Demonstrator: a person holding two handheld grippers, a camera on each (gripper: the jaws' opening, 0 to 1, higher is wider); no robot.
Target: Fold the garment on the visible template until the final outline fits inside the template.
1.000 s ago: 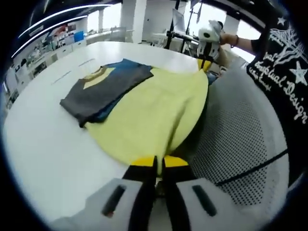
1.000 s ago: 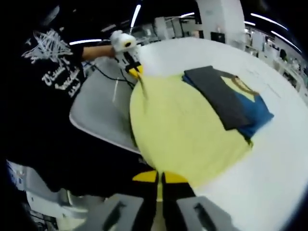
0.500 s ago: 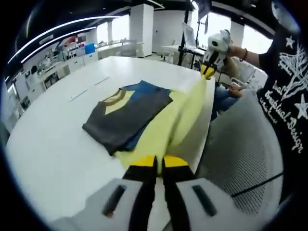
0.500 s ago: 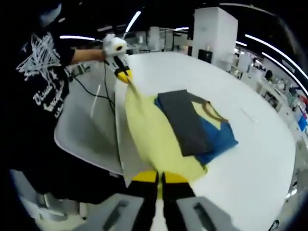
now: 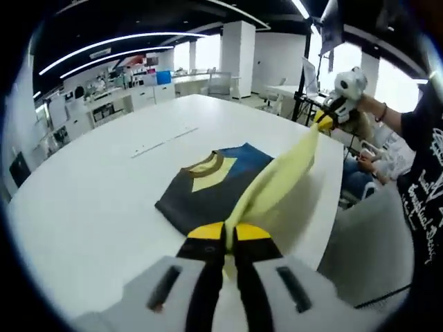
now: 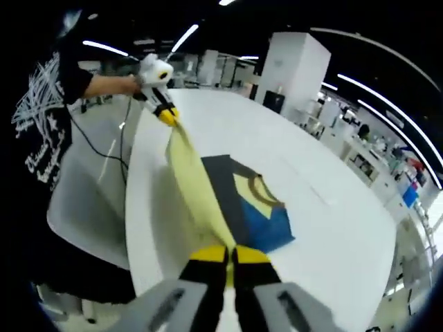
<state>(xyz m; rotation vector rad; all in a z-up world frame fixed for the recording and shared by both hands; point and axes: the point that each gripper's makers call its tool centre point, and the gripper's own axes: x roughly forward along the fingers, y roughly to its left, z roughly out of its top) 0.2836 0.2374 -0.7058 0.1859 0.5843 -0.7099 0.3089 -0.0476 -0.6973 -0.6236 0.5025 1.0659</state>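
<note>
- The room is seen as a large open hall with white columns, strip lights on a dark ceiling, and desks along the far walls.
- The white table [image 5: 90, 200] is a broad, rounded surface; faint lines are marked on it beyond the garment, but no template outline can be made out with certainty.
- The garment [image 5: 208, 187] lies on the table near the person's edge: its grey, blue and yellow upper part is already folded flat, with the collar showing.
- The yellow portion [image 5: 277, 183] is lifted off the table and stretched as a taut band between the two grippers, so the task is judged partly done; this last fold is yet to be laid over, and the fit within the template yet to be checked.
- The left gripper [image 5: 226, 232] has its jaws pinched on one end of the yellow cloth.
- The right gripper [image 6: 227, 254] has its jaws pressed together on the other end.
</note>
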